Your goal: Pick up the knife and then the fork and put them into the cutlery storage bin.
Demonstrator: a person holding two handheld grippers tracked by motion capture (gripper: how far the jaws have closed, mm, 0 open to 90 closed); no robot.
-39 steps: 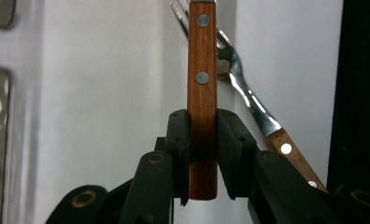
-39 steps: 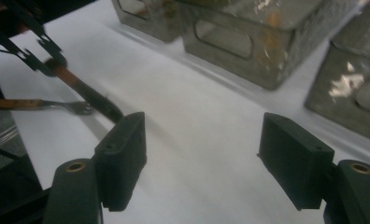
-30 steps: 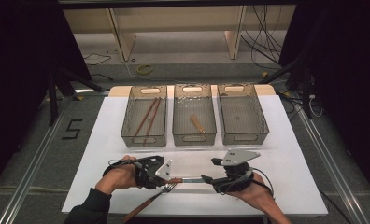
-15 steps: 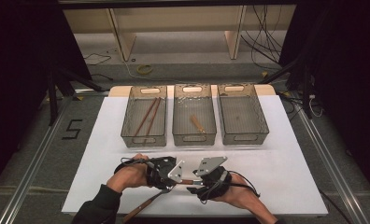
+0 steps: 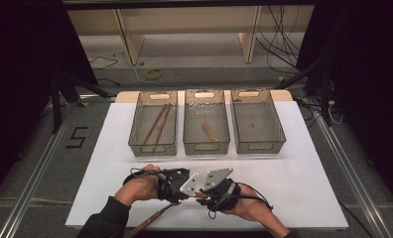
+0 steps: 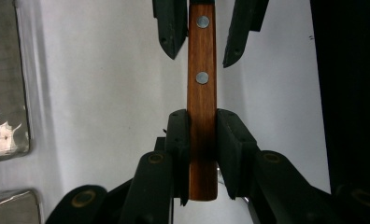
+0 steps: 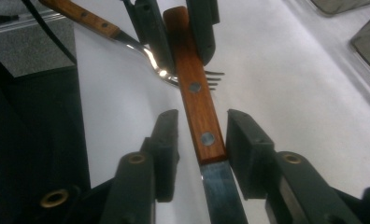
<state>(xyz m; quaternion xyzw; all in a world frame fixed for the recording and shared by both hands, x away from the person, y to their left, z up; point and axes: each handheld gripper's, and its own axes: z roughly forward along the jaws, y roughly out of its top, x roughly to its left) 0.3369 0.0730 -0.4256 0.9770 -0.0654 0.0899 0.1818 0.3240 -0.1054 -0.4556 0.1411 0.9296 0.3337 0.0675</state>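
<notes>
White tabletop [image 5: 294, 173] under the fixed camera, dark surround, three mesh bins in a row at the far side: left bin [image 5: 153, 145] holding two long brown sticks, probably chopsticks [image 5: 157, 125], middle bin [image 5: 206, 145] holding one short wooden-handled piece [image 5: 209, 131], right bin [image 5: 258, 145] with nothing visible in it. Both hands meet at the near edge, close in front of the person. Left gripper [image 6: 202, 140] is clamped on the butt end of a wood-handled knife [image 6: 202, 93]; its pads press both flanks of the riveted handle. Right gripper [image 7: 199, 140] faces it head-on, jaws straddling the same handle near the blade junction; they have just been closing, but the right gripper view shows a gap on either side of the wood, so no contact yet. Knife is thus held off the table between the two grippers, handle toward the left one, blade toward the right one. A wood-handled fork [image 7: 141, 46] lies on the table just beside and under the knife; in the high view its handle [image 5: 147, 223] runs off toward the near edge. Judged step: hand-to-hand transfer of the knife, mid-handover, sorting into bins likely to follow. Next move calls for the right jaws to finish closing squarely on the handle before the left lets go; releasing early would risk dropping the knife onto the fork.
</notes>
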